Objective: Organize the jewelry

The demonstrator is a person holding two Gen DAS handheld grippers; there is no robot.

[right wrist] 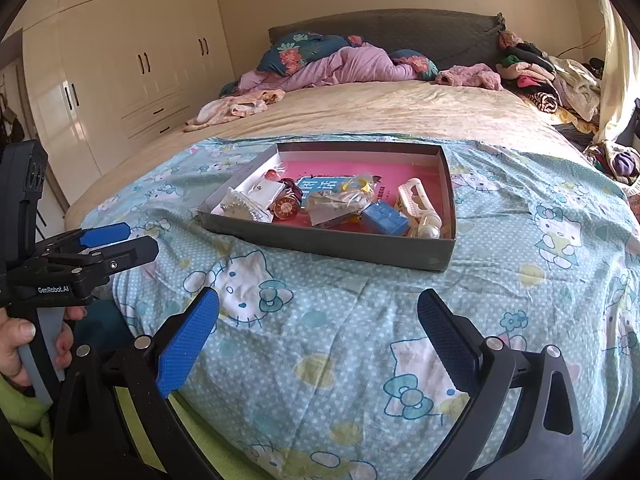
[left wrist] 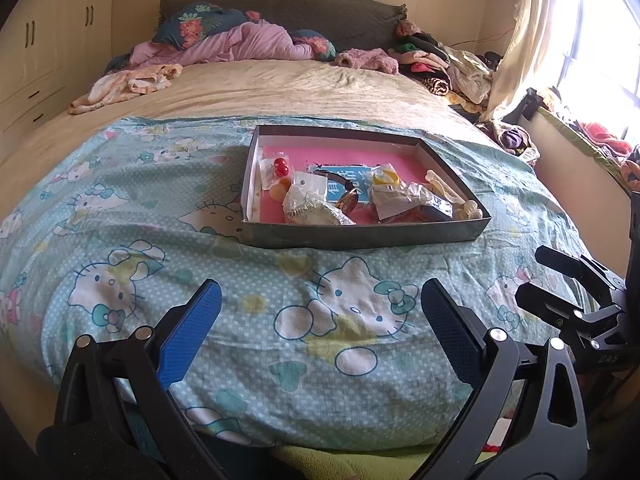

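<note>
A shallow grey box with a pink floor rests on the cat-print blanket, ahead of both grippers. Inside it lie a round watch, red beads, a yellow ring, a white hair clip, a small blue box and several clear bags. My left gripper is open and holds nothing, short of the box. My right gripper is open too, equally short of it.
A hand grips the left tool's handle. Beyond the blanket a beige sheet runs to pillows and a purple quilt. Piled clothes fill the far right corner by the window. Cream wardrobes line the left wall.
</note>
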